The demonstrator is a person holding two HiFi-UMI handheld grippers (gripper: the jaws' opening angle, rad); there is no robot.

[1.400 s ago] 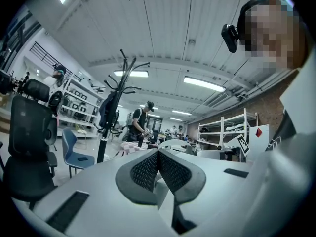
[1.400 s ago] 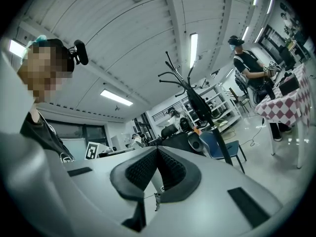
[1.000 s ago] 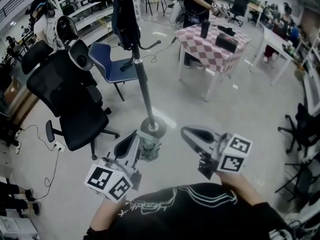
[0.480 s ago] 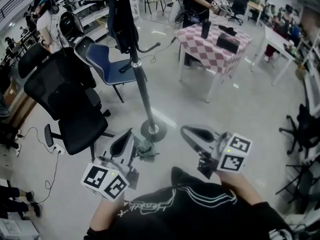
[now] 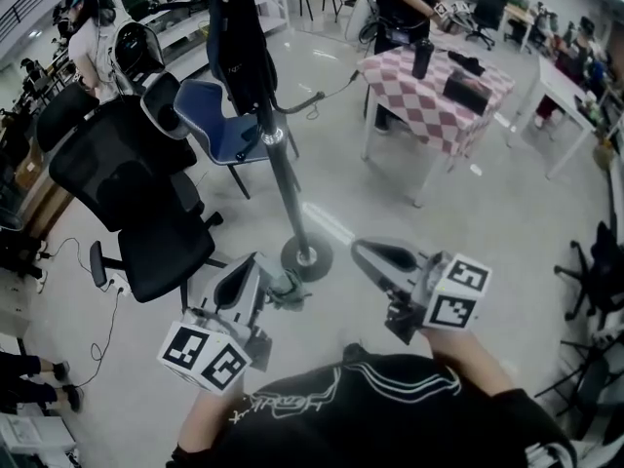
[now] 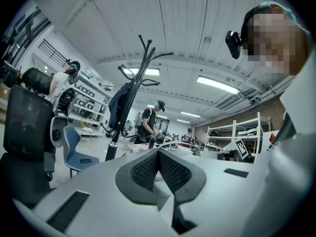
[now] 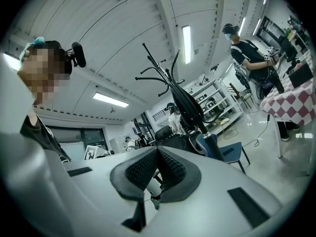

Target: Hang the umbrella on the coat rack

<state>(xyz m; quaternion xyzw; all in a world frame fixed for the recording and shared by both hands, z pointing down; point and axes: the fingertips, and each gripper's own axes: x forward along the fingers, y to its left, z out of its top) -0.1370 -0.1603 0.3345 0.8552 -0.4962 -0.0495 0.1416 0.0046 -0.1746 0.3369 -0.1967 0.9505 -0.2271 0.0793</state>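
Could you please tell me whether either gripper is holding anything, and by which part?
Nothing is held: the left gripper and the right gripper each have their jaws shut together, with nothing between them.

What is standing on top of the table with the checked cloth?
On the table stand a dark bottle and a black box; a flat dark object lies behind the box. The checked cloth covers the tabletop itself.
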